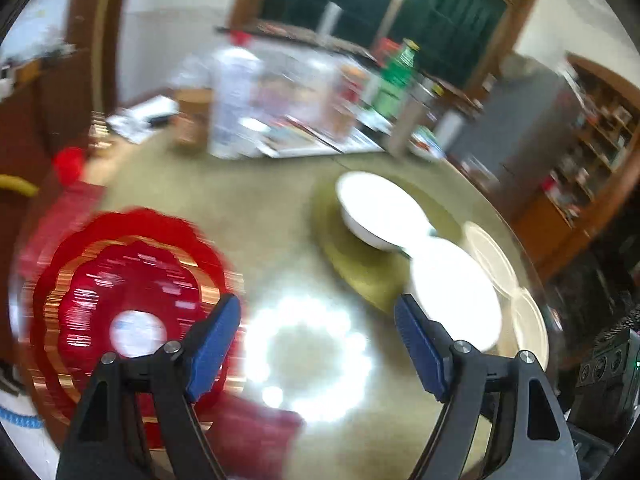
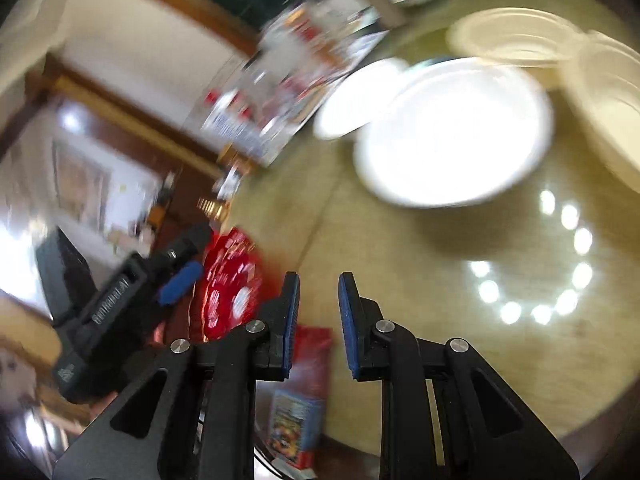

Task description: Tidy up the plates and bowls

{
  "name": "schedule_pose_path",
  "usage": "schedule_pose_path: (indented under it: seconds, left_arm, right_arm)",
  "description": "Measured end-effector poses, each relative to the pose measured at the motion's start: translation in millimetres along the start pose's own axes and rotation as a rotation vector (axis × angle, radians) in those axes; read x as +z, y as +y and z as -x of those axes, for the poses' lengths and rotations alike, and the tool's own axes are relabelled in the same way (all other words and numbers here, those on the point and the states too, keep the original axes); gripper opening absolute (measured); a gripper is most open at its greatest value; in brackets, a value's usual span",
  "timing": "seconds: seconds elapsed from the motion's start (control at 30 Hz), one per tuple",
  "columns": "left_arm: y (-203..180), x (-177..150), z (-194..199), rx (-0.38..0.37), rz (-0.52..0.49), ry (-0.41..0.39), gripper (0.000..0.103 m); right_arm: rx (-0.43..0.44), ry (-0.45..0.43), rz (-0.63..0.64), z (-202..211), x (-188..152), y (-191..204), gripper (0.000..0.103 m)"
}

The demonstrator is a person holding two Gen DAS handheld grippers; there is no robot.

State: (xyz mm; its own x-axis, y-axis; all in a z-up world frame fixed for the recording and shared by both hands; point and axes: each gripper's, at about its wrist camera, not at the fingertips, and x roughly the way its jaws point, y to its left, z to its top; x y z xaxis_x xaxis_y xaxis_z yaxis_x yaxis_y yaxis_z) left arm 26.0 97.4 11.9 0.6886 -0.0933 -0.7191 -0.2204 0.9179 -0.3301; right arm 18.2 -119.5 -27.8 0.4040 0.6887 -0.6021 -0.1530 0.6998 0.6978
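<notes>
Worktop [image 1: 248, 208], round with a glossy olive-tan surface, carries everything here, and both views are smeared by blur. At its left edge sits a red scalloped plastic dish with gold rings [image 1: 132, 304], and just right of that dish, along the near edge, lies a red printed packet [image 2: 308, 384]. The left gripper [image 1: 318, 344] hangs over the near middle of the worktop, its blue-padded jaws wide apart with only the glare of a ring lamp between them. Right of centre, on a darker round mat [image 1: 360, 276], rests a deep white ceramic bowl [image 1: 376, 208]; a flat white plate [image 1: 456, 292] overlaps its near side. Two cream ribbed plates [image 1: 492, 256] lie side by side along the right edge. The right gripper [image 2: 319, 320] has its jaws separated by a narrow gap, nothing clamped. Blurred bottles and boxes [image 1: 280, 108] crowd the far edge.
</notes>
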Motion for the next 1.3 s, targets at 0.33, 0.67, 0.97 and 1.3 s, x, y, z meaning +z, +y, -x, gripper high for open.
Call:
schedule_pose_path:
  seconds: [0.33, 0.67, 0.97, 1.3]
  left_arm:
    - [-15.0, 33.0, -55.4, 0.064, 0.146, 0.001, 0.08]
    - [-7.5, 76.0, -123.6, 0.118, 0.274, 0.032, 0.08]
    - [-1.1, 83.2, -161.0, 0.139, 0.246, 0.077, 0.08]
    - [-12.9, 76.5, -183.7, 0.133, 0.102, 0.145, 0.014]
  right_arm:
    - [0.019, -0.112, -0.064, 47.1, 50.2, -27.4, 0.044]
    - [-0.123, 0.044, 0.074, -38.2, 175.4, 7.6, 0.044]
    - [-0.343, 0.231, 0.109, -132.1, 225.0, -11.9, 0.044]
    - [-0.402, 0.248, 0.1, -147.9, 221.5, -24.6, 0.008]
